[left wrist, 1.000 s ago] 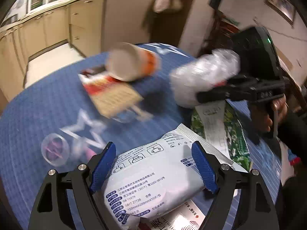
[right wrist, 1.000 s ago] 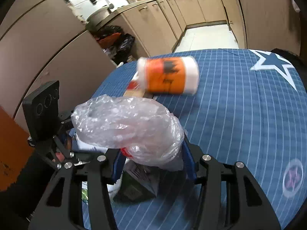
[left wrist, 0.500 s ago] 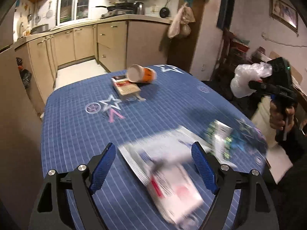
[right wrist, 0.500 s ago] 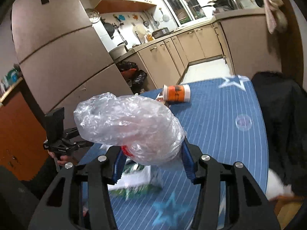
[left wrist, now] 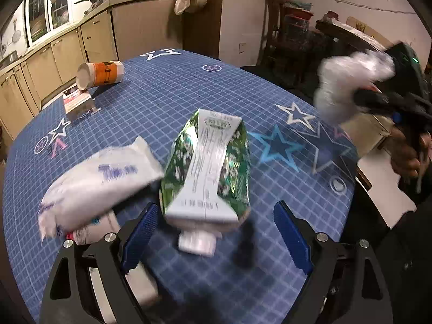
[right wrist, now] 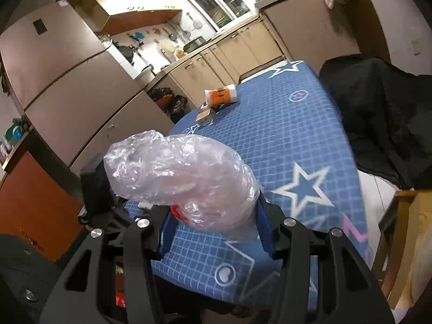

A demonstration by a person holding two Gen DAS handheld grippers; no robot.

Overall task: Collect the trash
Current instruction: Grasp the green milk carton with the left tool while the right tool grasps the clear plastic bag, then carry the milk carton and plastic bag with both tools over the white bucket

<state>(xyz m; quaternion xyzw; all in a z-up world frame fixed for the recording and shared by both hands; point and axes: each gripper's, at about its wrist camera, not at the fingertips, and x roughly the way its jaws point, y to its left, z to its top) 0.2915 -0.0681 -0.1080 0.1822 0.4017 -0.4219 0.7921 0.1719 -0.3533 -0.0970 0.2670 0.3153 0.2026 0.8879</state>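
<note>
My right gripper (right wrist: 213, 228) is shut on a crumpled clear plastic bag (right wrist: 178, 175) and holds it above the near edge of the blue star tablecloth (right wrist: 283, 135); the bag also shows in the left wrist view (left wrist: 348, 86). My left gripper (left wrist: 216, 232) is open and empty, low over the table. Just ahead of it lies a green and white carton (left wrist: 210, 162), its white cap (left wrist: 197, 243) between my fingers. A white wipes packet (left wrist: 100, 175) lies to the left, over a red and white wrapper.
An orange and white cup (left wrist: 100, 74) lies on its side at the far left, next to a small red box (left wrist: 78, 102). Both show in the right wrist view, cup (right wrist: 221, 95). A dark-draped chair (right wrist: 378, 113) stands right of the table. Kitchen cabinets (left wrist: 67, 51) behind.
The left gripper pulled back from the wipes packet, then came down close to the green carton. The right gripper lifted the plastic bag away toward the table's right edge.
</note>
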